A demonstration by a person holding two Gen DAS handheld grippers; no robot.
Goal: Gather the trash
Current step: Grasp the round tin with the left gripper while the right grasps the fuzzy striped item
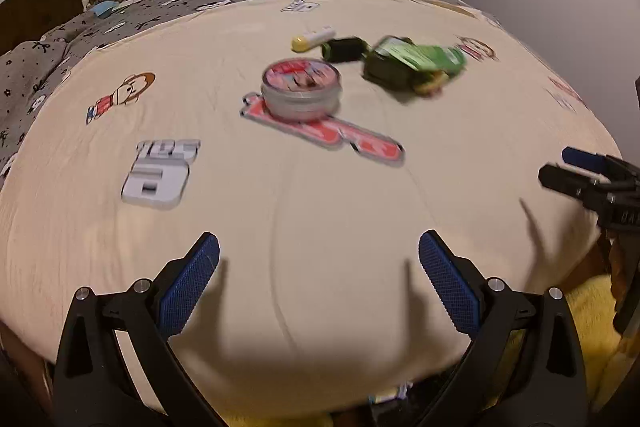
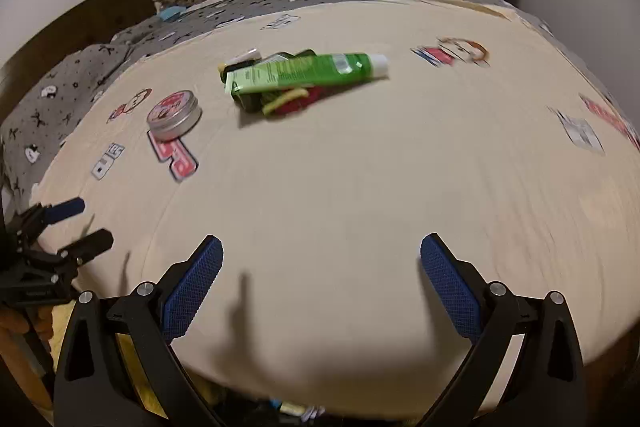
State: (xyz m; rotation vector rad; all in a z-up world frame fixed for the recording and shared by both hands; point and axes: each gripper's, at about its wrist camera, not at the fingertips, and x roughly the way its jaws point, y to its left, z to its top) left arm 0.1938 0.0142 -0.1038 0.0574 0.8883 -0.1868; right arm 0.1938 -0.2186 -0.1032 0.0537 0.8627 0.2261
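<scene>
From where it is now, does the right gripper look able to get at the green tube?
Probably yes. The right gripper is open and empty, and only bare sheet lies between it and the green tube, which rests on top of the pile.

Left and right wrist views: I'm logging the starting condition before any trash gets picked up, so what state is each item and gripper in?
left gripper: open, empty, above the blanket.
right gripper: open, empty.
round tin: lid on, resting flat on the blanket.
green tube: capped, lying on its side atop a small pile.
yellow-capped stick: lying down, cap on.
blanket: spread flat.
</scene>
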